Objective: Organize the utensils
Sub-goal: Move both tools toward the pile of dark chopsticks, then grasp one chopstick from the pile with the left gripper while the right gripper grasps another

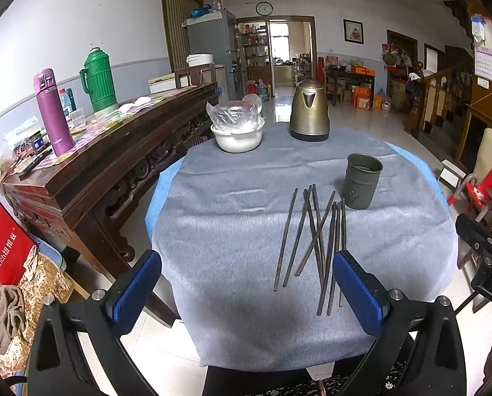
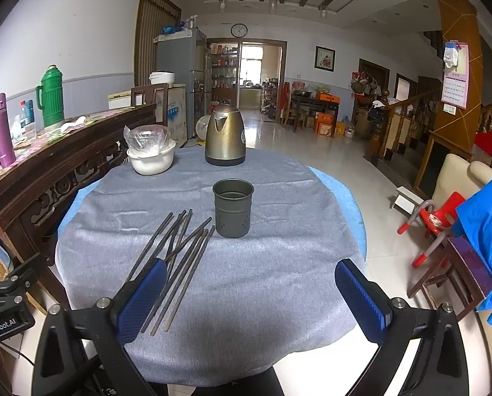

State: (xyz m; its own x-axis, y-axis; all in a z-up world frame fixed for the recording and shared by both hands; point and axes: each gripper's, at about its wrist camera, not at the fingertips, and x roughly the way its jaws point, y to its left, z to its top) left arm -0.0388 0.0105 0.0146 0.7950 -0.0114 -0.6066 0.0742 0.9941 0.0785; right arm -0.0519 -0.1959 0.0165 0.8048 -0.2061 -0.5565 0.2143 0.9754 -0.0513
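Several dark chopsticks lie loosely fanned and crossed on the grey tablecloth. Just beyond their far tips stands a dark metal holder cup, upright and empty as far as I can see. My left gripper is open above the near table edge, its right pad over the chopsticks' near ends. In the right wrist view the chopsticks lie left of centre and the cup stands ahead. My right gripper is open, with its left finger above the chopsticks' near ends. Nothing is held.
A bronze electric kettle and a white bowl with a plastic-wrapped dish stand at the table's far side. A dark wooden sideboard with flasks runs along the left. A red child's chair and wooden stool stand to the right.
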